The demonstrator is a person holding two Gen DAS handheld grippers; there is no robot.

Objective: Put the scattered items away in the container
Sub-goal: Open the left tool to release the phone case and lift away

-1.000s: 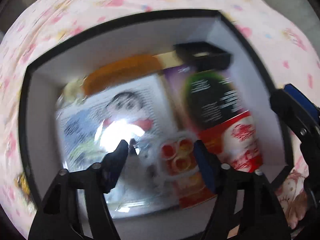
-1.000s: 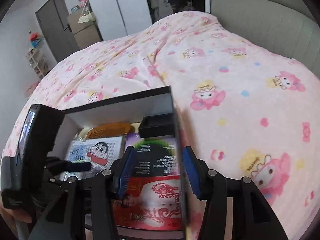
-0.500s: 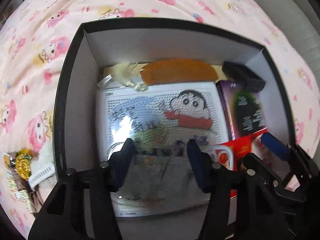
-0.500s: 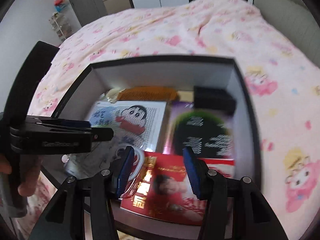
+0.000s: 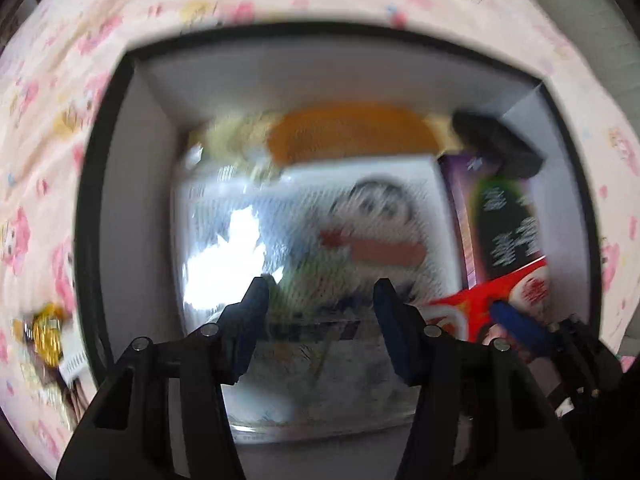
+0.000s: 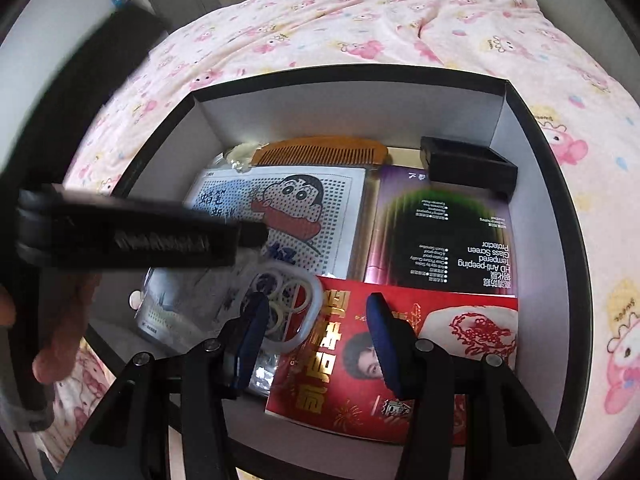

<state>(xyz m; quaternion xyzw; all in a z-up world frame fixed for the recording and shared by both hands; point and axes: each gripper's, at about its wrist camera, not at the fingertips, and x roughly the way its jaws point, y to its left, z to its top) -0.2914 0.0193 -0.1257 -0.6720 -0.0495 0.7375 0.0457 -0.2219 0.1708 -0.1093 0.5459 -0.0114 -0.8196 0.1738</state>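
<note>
Off the box's left wall, a few scattered items, a gold-wrapped one among them, lie on the bed, and I judge they are what remains to collect. My left claw hangs straight down over the box, spread with nothing between its pads, above the glossy cartoon sheet and a clear plastic packet. Along the far wall lie a wooden comb and a small black tray; the purple screen-protector box fills the right side. My right claw is likewise spread and empty, over the red booklet at the near right corner. My worry is that with both claws crowded inside, one could snag the slippery packet or booklet and drag it out when leaving.
</note>
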